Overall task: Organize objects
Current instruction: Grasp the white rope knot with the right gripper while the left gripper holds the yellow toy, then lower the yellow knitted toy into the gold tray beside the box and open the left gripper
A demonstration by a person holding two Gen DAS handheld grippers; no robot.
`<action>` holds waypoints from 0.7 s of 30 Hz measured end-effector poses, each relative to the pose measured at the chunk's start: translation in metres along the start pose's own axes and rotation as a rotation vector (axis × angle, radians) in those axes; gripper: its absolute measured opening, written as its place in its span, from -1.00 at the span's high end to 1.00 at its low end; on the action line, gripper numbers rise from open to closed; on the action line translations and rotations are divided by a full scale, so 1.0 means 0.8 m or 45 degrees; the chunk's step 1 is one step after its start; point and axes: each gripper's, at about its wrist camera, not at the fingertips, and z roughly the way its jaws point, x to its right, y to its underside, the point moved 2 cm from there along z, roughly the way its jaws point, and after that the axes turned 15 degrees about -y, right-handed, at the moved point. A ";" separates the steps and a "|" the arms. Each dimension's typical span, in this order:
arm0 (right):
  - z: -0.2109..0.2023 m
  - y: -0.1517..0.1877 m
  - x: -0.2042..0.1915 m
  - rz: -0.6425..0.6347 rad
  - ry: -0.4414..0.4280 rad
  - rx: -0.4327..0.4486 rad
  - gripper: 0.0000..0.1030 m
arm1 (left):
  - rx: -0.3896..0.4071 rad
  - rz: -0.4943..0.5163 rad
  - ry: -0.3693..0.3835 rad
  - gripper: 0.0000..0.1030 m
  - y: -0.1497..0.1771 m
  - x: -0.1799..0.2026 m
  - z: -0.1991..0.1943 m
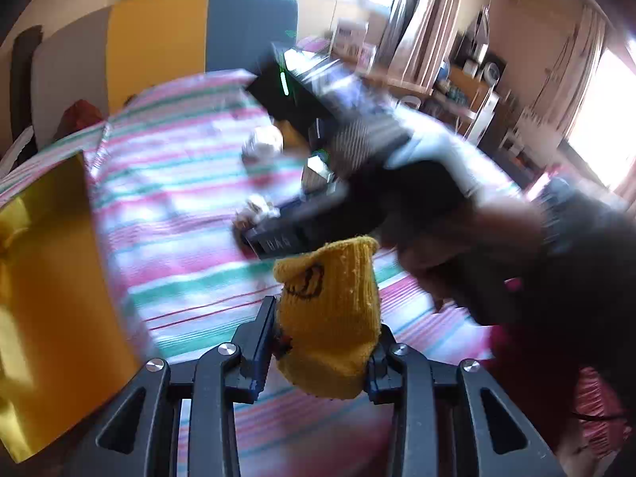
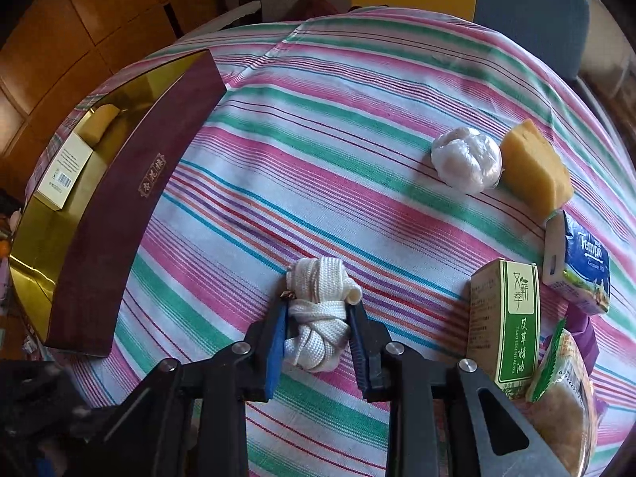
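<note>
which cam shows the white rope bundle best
The right wrist view. The rope bundle sits sharp and centred between the right gripper jaws on the striped cloth. The left wrist view is motion-blurred and shows only a pale bit of it by the right gripper.
</note>
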 end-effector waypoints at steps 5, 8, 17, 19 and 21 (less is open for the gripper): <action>-0.005 0.003 -0.002 -0.024 0.021 0.003 0.43 | 0.048 -0.189 -0.113 0.30 0.001 -0.085 -0.060; -0.007 0.006 -0.003 -0.037 0.034 0.002 0.43 | 0.051 -0.356 -0.274 0.30 0.020 -0.157 -0.087; -0.005 0.004 -0.008 -0.051 0.056 0.001 0.43 | -0.156 -0.663 -0.626 0.30 0.097 -0.303 -0.071; -0.009 0.007 -0.008 -0.050 0.056 0.002 0.43 | -0.193 -0.673 -0.636 0.30 0.107 -0.310 -0.062; -0.006 0.005 -0.009 -0.050 0.056 0.002 0.43 | -0.205 -0.676 -0.642 0.29 0.114 -0.312 -0.057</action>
